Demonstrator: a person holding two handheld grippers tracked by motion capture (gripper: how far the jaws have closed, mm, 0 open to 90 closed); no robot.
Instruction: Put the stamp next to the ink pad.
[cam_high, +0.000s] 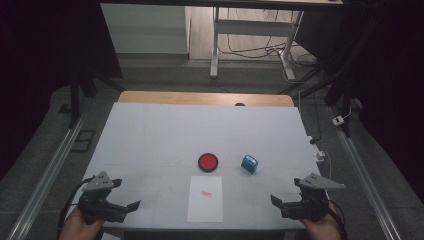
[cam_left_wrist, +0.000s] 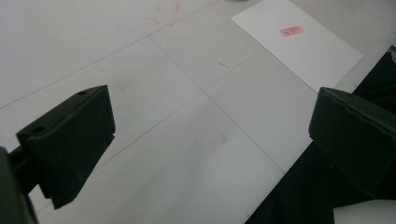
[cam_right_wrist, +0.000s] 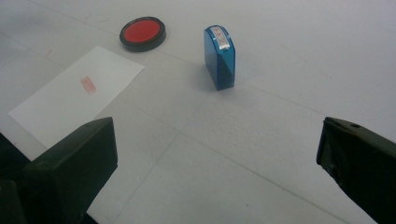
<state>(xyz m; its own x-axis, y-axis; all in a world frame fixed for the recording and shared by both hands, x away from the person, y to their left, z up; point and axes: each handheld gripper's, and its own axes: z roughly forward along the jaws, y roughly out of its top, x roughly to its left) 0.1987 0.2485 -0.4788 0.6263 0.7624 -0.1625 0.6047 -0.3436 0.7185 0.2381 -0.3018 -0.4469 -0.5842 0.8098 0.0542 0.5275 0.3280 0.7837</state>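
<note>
Two open grippers sit at the near corners of the white table (cam_high: 150, 130), each with its jaws spread wide and holding nothing. Your left gripper (cam_high: 131, 206) rests left of the white paper sheet (cam_high: 205, 199); your right gripper (cam_high: 276, 201) rests to the sheet's right, near the table's edge. The sheet already carries a red stamp mark (cam_right_wrist: 88, 84) near its upper middle, so the stamping looks done and both hands appear parked. Just beyond the sheet lies the red ink pad (cam_right_wrist: 142, 33), uncovered, and to its right stands the blue stamp (cam_right_wrist: 219, 57), tipped with its printing face up, apart from both pad and paper. If another print is wanted, your right gripper is the closer one: reach forward, straddle the stamp's blue body, and close squarely so it doesn't topple.
</note>
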